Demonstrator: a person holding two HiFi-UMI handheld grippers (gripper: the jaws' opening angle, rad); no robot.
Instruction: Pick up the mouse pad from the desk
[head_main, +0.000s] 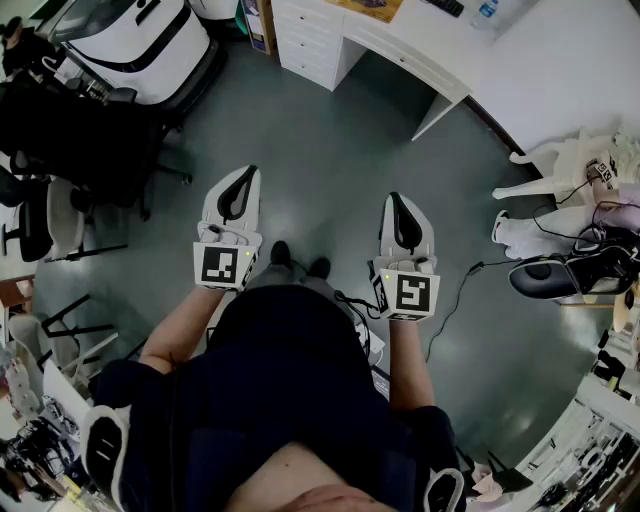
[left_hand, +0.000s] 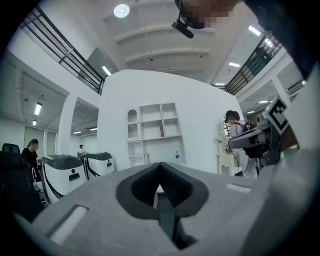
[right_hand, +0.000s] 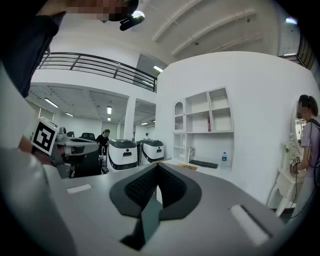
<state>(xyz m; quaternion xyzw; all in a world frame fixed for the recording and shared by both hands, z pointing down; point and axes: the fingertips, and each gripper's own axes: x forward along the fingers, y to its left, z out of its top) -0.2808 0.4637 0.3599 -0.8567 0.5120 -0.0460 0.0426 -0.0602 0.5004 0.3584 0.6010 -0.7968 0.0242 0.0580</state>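
A flat yellow mouse pad (head_main: 372, 8) lies on the white desk (head_main: 420, 48) at the top of the head view, beside a black keyboard (head_main: 446, 6). In the right gripper view the mouse pad (right_hand: 186, 167) shows far ahead on the desk. My left gripper (head_main: 240, 175) and right gripper (head_main: 397, 200) are held side by side at waist height over the grey floor, well short of the desk. Both have their jaws shut with nothing between them, as the left gripper view (left_hand: 160, 165) and right gripper view (right_hand: 157, 166) show.
A white drawer unit (head_main: 310, 45) stands under the desk's left end, and a water bottle (head_main: 487, 10) on top. White machines (head_main: 140, 40) and office chairs (head_main: 60, 130) crowd the left. At the right stand a white chair (head_main: 560, 165) and a person (right_hand: 307, 135); a cable (head_main: 455, 300) trails on the floor.
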